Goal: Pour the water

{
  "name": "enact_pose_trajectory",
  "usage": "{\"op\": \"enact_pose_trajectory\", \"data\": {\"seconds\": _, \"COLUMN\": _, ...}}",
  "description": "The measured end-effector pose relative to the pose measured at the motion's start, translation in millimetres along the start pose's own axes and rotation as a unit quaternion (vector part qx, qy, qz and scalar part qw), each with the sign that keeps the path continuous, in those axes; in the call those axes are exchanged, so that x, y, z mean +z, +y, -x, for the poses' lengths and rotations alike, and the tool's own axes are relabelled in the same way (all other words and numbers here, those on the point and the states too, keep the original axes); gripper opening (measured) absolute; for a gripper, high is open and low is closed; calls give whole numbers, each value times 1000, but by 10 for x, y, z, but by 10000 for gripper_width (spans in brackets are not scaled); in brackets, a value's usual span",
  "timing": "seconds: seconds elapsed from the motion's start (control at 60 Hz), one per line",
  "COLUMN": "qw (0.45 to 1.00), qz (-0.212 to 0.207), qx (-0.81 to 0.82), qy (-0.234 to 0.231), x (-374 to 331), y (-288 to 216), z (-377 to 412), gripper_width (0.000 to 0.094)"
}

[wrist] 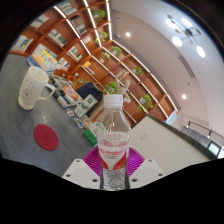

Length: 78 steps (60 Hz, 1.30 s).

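I see my gripper (114,168) pinching the capped bottle (114,140); cup (32,87) sits well ahead-left. Risk: cap blocks pouring, bottle slips when tilted.

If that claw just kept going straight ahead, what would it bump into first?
Nothing new at first: the claw already has the water bottle between its fingers, apparently gripped. Beyond the bottle lies the grey table; the paper cup stands off to one side, though depth is unclear.

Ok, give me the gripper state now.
Gripper: shut on the water bottle, held upright between its fingers.
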<state>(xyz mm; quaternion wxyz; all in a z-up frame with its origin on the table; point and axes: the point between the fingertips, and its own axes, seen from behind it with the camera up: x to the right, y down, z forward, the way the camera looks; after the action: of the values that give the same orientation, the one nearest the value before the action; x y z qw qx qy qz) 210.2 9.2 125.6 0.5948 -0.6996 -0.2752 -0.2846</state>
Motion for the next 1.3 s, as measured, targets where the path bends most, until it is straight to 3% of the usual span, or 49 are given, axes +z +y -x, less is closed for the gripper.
{"op": "enact_pose_trajectory", "data": {"seconds": 0.15, "qw": 979, "qz": -31, "qx": -200, "qy": 20, "x": -3, "y": -714, "z": 169, "gripper_width": 310}}
{"op": "enact_pose_trajectory", "data": {"seconds": 0.383, "qw": 891, "qz": -78, "qx": -444, "qy": 50, "x": 90, "y": -1548, "z": 539, "gripper_width": 309}}
{"op": "enact_pose_trajectory", "data": {"seconds": 0.633, "qw": 765, "qz": -99, "qx": -631, "qy": 80, "x": 161, "y": -1997, "z": 833, "gripper_width": 309}}
{"op": "enact_pose_trajectory", "data": {"seconds": 0.817, "qw": 711, "qz": -102, "qx": -689, "qy": 96, "x": 173, "y": -2143, "z": 972, "gripper_width": 311}}
{"op": "enact_pose_trajectory", "data": {"seconds": 1.033, "qw": 747, "qz": -94, "qx": -653, "qy": 80, "x": 210, "y": -2021, "z": 933, "gripper_width": 313}}
{"op": "enact_pose_trajectory", "data": {"seconds": 1.3, "qw": 959, "qz": -73, "qx": -274, "qy": -30, "x": 61, "y": -1753, "z": 791, "gripper_width": 314}}
